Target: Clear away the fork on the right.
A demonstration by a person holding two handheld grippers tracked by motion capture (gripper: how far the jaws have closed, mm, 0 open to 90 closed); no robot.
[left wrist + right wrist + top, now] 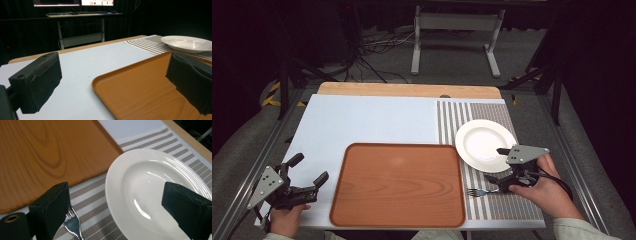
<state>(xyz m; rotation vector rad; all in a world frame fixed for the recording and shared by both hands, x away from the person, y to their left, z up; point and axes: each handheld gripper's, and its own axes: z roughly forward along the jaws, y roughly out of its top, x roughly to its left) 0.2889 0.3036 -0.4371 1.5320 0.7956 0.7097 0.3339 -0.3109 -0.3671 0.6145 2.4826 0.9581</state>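
Observation:
A brown wood-grain tray (397, 182) lies at the front middle of the table, with nothing on it. To its right a white plate (484, 142) rests on a striped placemat (497, 205), and a metal fork (479, 191) lies on the mat nearer to me. My right gripper (497, 165) stands open over the plate's near rim, jaws wide; in the right gripper view the fork (72, 225) lies by its left jaw, the plate (150, 182) between the jaws. My left gripper (308, 170) is open and holds nothing, left of the tray (140, 92).
A pale blue-white sheet (362, 120) covers the table left of the placemat. A wooden strip (409, 90) runs along the far edge. Beyond it stand a metal desk frame (457, 30) and floor cables (377, 50). A desk with monitors (75, 13) stands further back.

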